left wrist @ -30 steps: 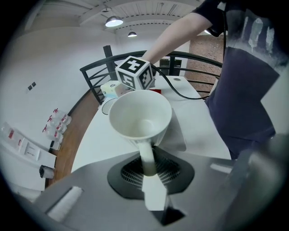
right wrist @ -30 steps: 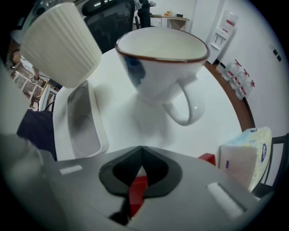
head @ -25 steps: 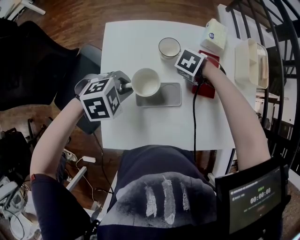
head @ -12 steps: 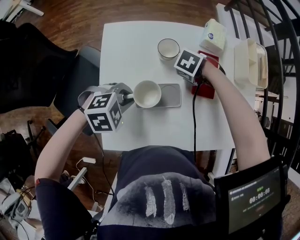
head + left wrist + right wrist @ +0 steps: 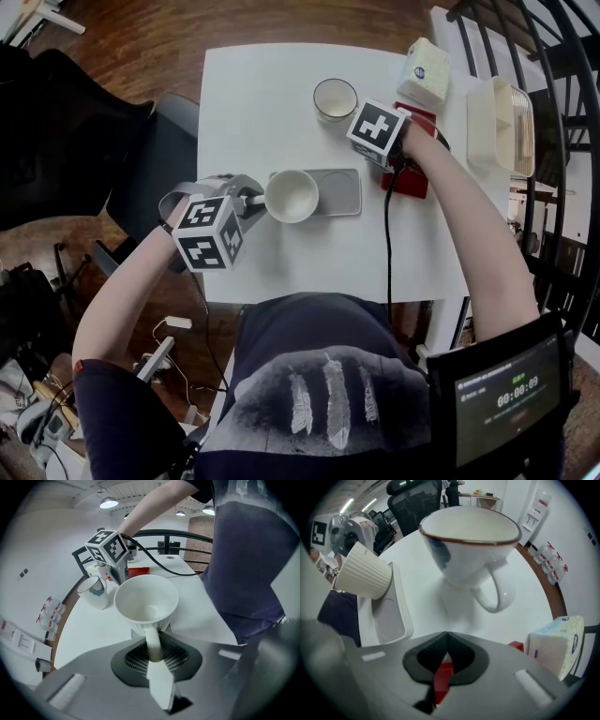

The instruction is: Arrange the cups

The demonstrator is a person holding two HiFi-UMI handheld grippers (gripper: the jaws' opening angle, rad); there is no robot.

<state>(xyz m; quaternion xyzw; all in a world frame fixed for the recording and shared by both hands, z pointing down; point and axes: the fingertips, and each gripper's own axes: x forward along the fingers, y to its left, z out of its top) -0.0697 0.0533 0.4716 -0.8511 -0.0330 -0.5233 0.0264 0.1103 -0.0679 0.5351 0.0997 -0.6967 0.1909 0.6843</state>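
Two cups are on view above one white table (image 5: 272, 103). The ribbed cream cup (image 5: 292, 195) hangs at the left end of the single grey tray (image 5: 339, 192), tipped so its mouth leans toward the left gripper (image 5: 253, 197), whose two jaws pinch the cup's handle between their pads (whether the cup's base touches the tray cannot be made out). The second cup (image 5: 335, 98), white with a thin brown rim and a looped handle, stands upright on the bare table beyond the tray, well apart from the first. The right gripper (image 5: 446, 649) points down just beside that cup with its two jaws pressed together on nothing, a red object (image 5: 410, 181) lying beneath it. One pale tissue pack (image 5: 422, 70) sits near the table's far right corner.
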